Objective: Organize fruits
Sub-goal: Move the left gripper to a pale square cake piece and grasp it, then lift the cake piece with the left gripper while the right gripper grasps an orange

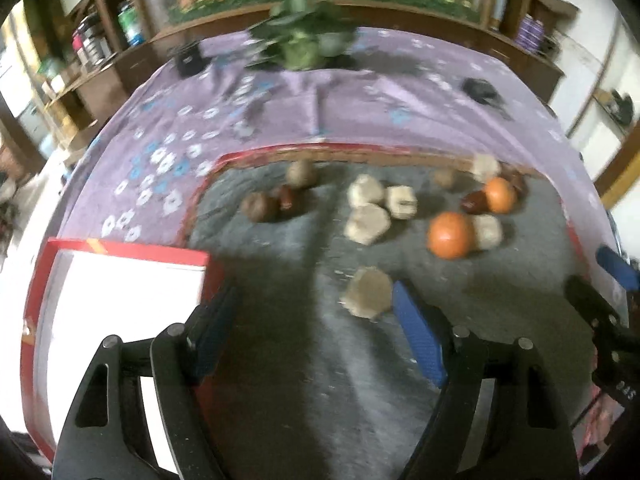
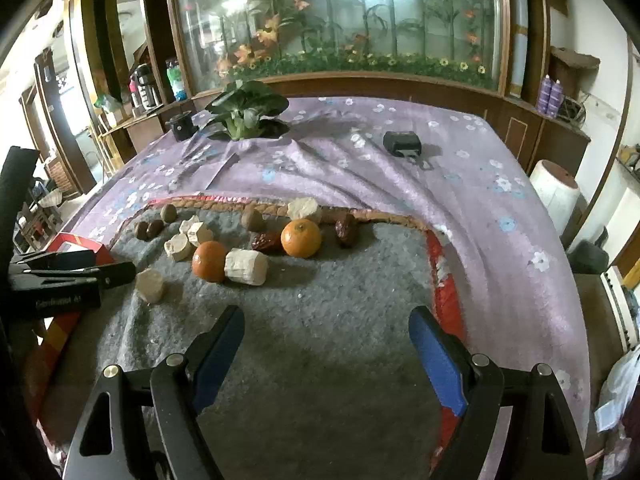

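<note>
Two oranges lie on a grey felt mat among several pale cut chunks, red dates and small brown fruits. In the left wrist view the nearer orange sits right of centre, and one pale chunk lies just beyond the right finger. My left gripper is open with nothing between its fingers. My right gripper is open over bare mat. The left gripper's body shows at the left edge of the right wrist view.
A red box with a white inside stands at the mat's left edge. The mat lies on a purple flowered cloth. Farther back are a green leafy plant, a black cup and a black device.
</note>
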`<state>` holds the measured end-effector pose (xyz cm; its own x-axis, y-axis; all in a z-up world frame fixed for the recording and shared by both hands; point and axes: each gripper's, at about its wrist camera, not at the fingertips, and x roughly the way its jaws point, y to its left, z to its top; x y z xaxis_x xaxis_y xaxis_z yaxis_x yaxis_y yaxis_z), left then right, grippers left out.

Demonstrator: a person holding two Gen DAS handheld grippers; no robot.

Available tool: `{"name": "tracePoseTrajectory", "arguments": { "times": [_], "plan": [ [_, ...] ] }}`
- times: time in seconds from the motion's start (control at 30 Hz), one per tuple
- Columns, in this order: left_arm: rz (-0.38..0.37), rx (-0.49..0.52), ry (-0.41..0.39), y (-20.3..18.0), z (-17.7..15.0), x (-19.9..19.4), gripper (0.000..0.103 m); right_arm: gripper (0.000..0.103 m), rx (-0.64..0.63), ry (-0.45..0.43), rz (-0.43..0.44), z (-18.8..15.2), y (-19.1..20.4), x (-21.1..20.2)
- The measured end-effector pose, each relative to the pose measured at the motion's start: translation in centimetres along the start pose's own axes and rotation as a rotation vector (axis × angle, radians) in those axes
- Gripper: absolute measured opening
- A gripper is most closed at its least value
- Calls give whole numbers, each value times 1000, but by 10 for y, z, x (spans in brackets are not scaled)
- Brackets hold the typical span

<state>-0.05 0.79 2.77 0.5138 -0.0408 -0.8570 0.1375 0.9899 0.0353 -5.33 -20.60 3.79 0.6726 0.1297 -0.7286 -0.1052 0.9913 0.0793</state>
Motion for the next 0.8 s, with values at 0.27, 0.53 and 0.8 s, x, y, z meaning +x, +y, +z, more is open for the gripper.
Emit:
{"name": "tracePoseTrajectory", "arguments": {
  "times": [0.27, 0.53, 0.8],
  "plan": [
    [-69, 70, 21, -13, -3, 9, 78, 84, -1, 5, 30, -3, 1, 0],
    [-93, 142, 33, -21, -1, 25, 48, 84, 2, 26, 54, -3, 1, 8],
    [-94, 113, 32, -15, -5, 23, 31, 64, -35, 48, 126, -1, 11, 15]
  ]
}}
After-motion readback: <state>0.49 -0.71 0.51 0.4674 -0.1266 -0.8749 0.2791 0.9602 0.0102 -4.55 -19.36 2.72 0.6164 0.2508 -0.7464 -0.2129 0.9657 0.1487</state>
